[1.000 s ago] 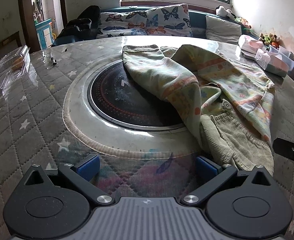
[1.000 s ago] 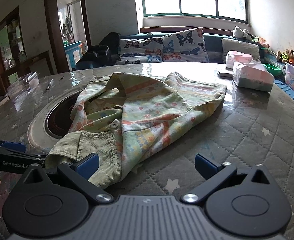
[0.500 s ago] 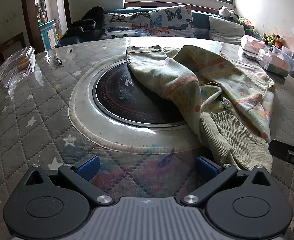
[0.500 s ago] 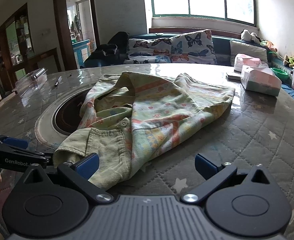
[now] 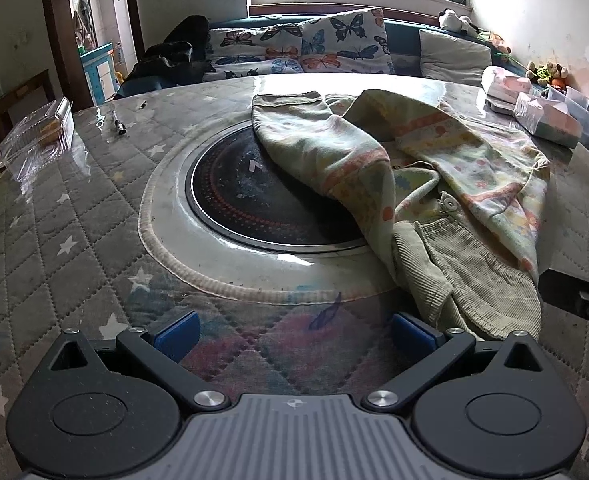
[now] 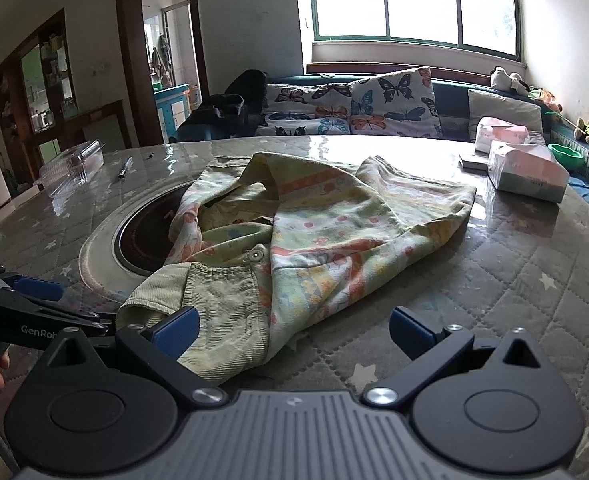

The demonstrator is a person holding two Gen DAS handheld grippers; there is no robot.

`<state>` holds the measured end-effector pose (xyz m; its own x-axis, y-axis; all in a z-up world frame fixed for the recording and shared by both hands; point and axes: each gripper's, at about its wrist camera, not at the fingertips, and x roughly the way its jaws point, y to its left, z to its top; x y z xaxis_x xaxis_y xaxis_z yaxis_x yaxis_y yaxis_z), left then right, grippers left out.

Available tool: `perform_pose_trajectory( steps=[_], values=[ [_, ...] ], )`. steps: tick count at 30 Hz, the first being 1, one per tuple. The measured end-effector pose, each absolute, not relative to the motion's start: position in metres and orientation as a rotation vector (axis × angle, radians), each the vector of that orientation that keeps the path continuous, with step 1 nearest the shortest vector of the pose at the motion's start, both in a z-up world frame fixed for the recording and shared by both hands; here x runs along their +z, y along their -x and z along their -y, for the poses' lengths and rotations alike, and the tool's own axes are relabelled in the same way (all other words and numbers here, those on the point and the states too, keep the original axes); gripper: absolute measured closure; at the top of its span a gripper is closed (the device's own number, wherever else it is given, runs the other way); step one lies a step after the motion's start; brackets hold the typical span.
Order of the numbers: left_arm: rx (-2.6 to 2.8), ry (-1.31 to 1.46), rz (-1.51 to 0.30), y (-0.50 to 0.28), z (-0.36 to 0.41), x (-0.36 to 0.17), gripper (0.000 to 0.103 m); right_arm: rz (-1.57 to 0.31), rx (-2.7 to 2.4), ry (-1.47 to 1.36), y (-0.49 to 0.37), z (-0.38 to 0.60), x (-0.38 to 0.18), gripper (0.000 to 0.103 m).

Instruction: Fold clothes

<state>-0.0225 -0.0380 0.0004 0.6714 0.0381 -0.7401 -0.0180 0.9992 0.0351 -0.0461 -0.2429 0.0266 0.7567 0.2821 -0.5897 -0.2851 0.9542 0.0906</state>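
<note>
Hovering low over the quilted table (image 5: 54, 216), the left gripper (image 5: 292, 330) gapes wide and empty; the crumpled garment (image 5: 434, 184) stretches away from its corduroy hem toward the sofa. From the right gripper (image 6: 292, 330), equally wide, the garment (image 6: 326, 232) runs diagonally far-right.

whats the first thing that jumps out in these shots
A crumpled pastel print garment lies in the middle of the round quilted table, one sleeve draped over the dark round hotplate set into the tabletop. Both grippers, left and right, hang open at its near corduroy edge.
</note>
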Motion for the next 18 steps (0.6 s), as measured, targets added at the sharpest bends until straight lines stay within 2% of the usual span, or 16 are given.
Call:
perform_pose_trajectory(
  steps=[18],
  values=[
    [-0.022,-0.02,-0.823,-0.001,0.036,0.018,0.0,-0.661,0.279,0.01,0.019,0.24,0.039,0.009]
  ],
)
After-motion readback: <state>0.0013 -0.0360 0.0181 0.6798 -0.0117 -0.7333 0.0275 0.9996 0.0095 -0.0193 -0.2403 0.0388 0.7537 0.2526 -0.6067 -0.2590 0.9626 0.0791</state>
